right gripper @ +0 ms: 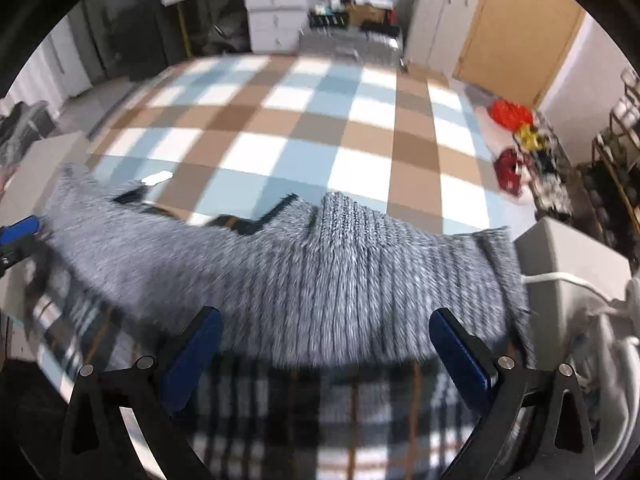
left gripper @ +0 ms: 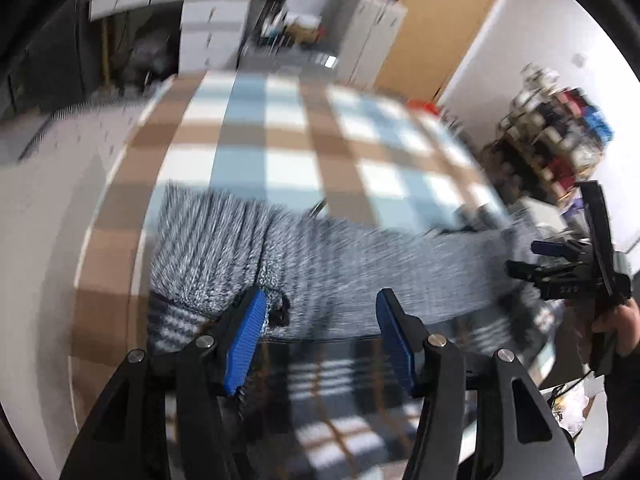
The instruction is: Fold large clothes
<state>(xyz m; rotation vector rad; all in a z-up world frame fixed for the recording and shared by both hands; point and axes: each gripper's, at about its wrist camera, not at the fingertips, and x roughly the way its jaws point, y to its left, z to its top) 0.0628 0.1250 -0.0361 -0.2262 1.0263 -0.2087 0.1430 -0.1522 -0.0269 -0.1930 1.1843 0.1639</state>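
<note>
1. Grey knitted sweater (right gripper: 320, 272) lies across the lower middle of both views, on a glass table (right gripper: 52, 320).
2. Left gripper (left gripper: 322, 308) jaws apart, holding nothing.
3. Right gripper (right gripper: 326, 332) jaws wide, empty.

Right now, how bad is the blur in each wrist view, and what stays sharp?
Left wrist: heavy motion smear across the grey knit sweater, checked floor mat and shelves; only the left gripper is crisp. Right wrist: milder blur, sweater ribs readable, right gripper sharp. Both views: fisheye bending, dark corners, and mat reflections on the glossy tabletop.
</note>
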